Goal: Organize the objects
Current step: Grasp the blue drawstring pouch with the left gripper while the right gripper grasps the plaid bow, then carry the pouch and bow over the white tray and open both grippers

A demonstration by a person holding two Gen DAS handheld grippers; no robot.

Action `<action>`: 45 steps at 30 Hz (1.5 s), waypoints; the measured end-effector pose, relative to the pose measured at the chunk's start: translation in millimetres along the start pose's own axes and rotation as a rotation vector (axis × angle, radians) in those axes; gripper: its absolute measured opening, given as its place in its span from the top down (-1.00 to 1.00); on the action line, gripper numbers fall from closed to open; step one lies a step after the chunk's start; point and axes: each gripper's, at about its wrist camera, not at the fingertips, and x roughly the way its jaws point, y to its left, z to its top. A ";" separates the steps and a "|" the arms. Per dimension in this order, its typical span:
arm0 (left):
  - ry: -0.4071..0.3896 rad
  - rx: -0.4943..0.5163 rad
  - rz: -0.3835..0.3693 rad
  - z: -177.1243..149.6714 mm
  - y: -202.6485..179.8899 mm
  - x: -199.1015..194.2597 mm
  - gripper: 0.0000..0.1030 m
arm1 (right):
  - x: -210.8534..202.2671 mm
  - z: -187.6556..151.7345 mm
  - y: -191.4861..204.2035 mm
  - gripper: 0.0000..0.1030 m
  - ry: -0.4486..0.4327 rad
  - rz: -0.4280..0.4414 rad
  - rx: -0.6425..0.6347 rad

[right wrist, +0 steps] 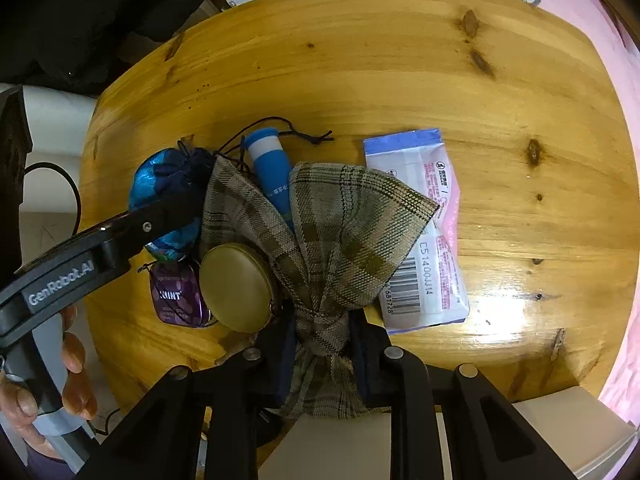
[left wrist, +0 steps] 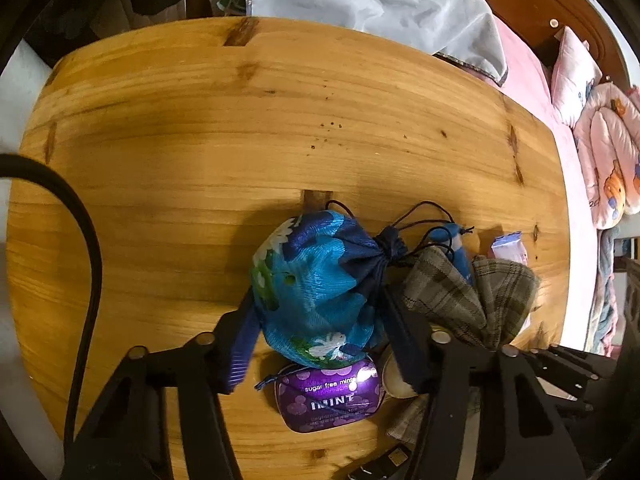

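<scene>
A blue floral drawstring pouch [left wrist: 316, 280] lies on the wooden table [left wrist: 200, 128], and my left gripper [left wrist: 320, 312] is shut on it, a finger pressed against each side. The same pouch [right wrist: 160, 176] shows in the right wrist view behind the left gripper's black arm. A plaid cloth bow [right wrist: 344, 216] is spread on the table, and my right gripper [right wrist: 322, 330] is shut on its knotted middle. A purple mint tin [left wrist: 328, 396] sits just in front of the pouch. Under the bow lie a round gold case [right wrist: 236, 288] and a blue-and-white tube [right wrist: 272, 168].
A white and pink barcoded packet [right wrist: 428, 240] lies right of the bow. Pouch cords [left wrist: 424, 216] trail over the tube. A black cable [left wrist: 88, 264] hangs at the left. White cloth [left wrist: 368, 0] and pink bedding [left wrist: 600, 152] border the table. A hand [right wrist: 76, 364] holds the left gripper.
</scene>
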 end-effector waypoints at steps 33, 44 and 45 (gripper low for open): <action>-0.441 0.055 0.029 -110.0 -42.3 -235.5 0.00 | -214.9 -132.4 31.4 0.55 -0.551 0.146 -0.062; -0.473 0.215 -0.013 -161.1 -97.1 -264.8 0.00 | -254.2 -222.9 19.8 0.55 -0.648 0.136 -0.109; -0.472 0.229 -0.015 -163.8 -102.4 -264.6 0.00 | -254.5 -232.9 16.1 0.55 -0.649 0.128 -0.107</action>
